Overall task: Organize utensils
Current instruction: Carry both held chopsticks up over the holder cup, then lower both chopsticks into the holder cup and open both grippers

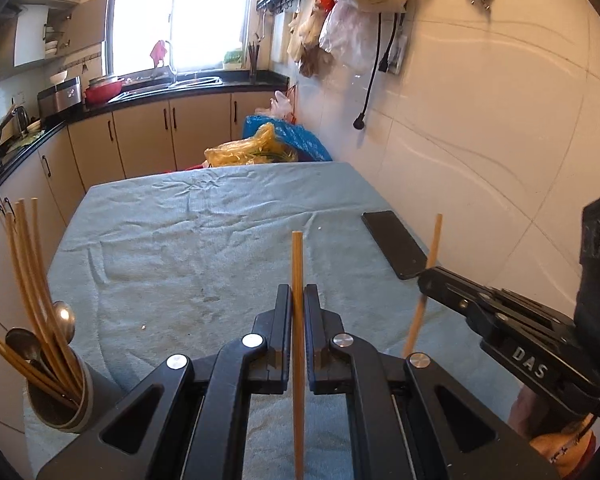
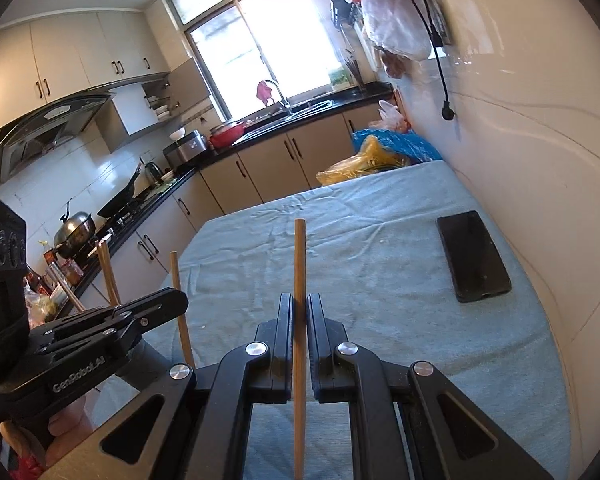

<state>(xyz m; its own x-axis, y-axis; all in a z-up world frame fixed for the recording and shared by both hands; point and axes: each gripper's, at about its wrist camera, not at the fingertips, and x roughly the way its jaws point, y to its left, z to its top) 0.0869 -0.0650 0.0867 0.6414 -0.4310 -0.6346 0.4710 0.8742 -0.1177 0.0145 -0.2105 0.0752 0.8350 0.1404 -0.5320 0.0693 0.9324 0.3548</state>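
My left gripper (image 1: pixel 298 290) is shut on a wooden chopstick (image 1: pixel 297 256) that stands upright between its fingers, above the towel-covered table (image 1: pixel 188 248). To its right, my right gripper (image 1: pixel 426 278) is shut on a second chopstick (image 1: pixel 434 240). In the right wrist view that second chopstick (image 2: pixel 299 256) stands upright in the right gripper (image 2: pixel 299 298), and the left gripper (image 2: pixel 182 300) holds its chopstick (image 2: pixel 178 280) at the left. A grey utensil holder (image 1: pixel 66 404) at the table's near left corner holds several chopsticks (image 1: pixel 28 264) and spoons (image 1: pixel 62 318).
A black phone (image 1: pixel 394 244) (image 2: pixel 474 256) lies flat near the table's right edge, by the white wall (image 1: pixel 500 128). Yellow and blue plastic bags (image 1: pixel 260 146) sit beyond the far edge. Kitchen counters and cabinets (image 1: pixel 148 128) run along the left and back.
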